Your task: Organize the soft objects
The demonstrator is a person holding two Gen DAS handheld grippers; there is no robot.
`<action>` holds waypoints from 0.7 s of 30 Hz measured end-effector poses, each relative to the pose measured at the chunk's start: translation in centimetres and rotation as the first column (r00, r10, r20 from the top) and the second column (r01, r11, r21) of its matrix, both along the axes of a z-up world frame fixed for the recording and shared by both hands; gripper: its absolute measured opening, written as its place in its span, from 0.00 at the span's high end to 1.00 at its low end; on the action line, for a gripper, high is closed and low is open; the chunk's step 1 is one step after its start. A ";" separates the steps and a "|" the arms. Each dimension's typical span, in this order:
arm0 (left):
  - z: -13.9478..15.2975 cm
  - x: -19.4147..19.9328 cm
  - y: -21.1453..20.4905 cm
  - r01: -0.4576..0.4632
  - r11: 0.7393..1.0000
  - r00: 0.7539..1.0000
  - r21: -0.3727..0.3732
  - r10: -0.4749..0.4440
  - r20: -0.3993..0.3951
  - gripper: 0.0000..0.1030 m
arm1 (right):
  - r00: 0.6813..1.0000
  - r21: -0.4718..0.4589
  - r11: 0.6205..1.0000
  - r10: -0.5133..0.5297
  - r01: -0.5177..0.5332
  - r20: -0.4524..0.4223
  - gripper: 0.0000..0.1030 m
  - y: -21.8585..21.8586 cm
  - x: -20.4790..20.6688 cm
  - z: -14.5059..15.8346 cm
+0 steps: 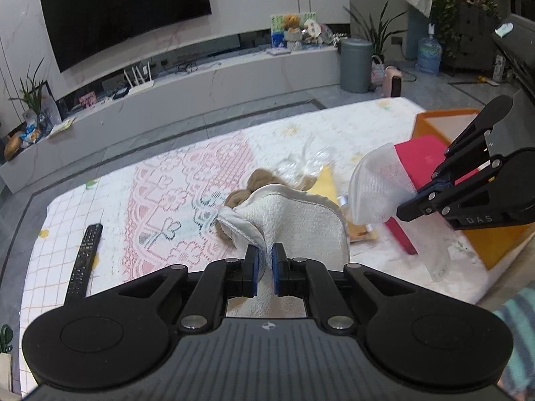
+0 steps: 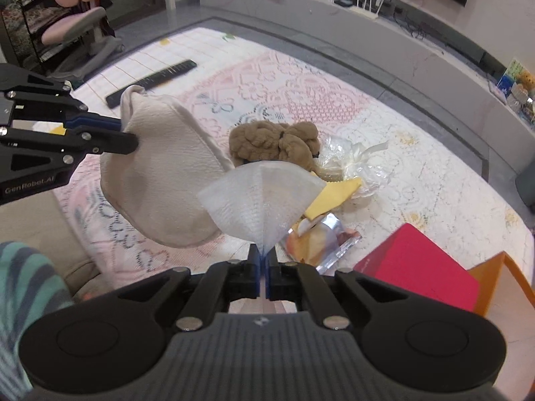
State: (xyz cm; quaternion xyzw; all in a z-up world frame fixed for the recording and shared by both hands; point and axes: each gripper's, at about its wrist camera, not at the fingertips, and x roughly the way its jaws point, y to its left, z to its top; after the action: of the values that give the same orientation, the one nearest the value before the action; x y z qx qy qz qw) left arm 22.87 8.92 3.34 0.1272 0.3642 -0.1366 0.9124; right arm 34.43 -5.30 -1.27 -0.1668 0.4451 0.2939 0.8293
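- Left wrist view: the left claw (image 1: pixel 264 260) is clamped on the edge of a white towel (image 1: pixel 301 220), lifted above the patterned mat (image 1: pixel 160 180); the brown plush toy (image 1: pixel 247 190) lies behind it. The right claw (image 1: pixel 409 209) pinches a white mesh cloth (image 1: pixel 378 187) in front of the red box (image 1: pixel 421 157) and orange box (image 1: pixel 434 120)
- Right wrist view: the right claw (image 2: pixel 264 254) is closed on the mesh cloth (image 2: pixel 260 197), which fans upward; the left claw (image 2: pixel 128 135) holds the towel (image 2: pixel 160 173) hanging beside it. Best to keep both grips firm, carry each cloth clear of the snack packet (image 2: pixel 321 240) and plastic wrap (image 2: pixel 354 160), and release only once fully over the chosen box
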 end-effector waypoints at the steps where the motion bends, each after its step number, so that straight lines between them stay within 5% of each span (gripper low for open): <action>1: 0.5 -0.4 -0.3 0.007 1.000 1.000 -0.002 -0.007 0.006 0.92 | 1.000 0.004 1.000 0.000 0.000 0.007 1.00 -0.4 -0.6 0.5; 21: 7.2 -4.7 -14.2 0.252 0.968 0.960 -0.016 -0.248 0.133 0.92 | 0.962 0.075 0.968 -0.247 0.240 0.112 1.00 -16.6 -9.1 7.0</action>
State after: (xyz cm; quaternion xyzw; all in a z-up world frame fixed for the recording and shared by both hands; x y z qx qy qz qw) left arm 18.17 -5.29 10.56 0.1656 0.2829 -0.2482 0.9116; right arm 25.29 -21.90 5.72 -0.1028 0.4023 0.1924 0.8891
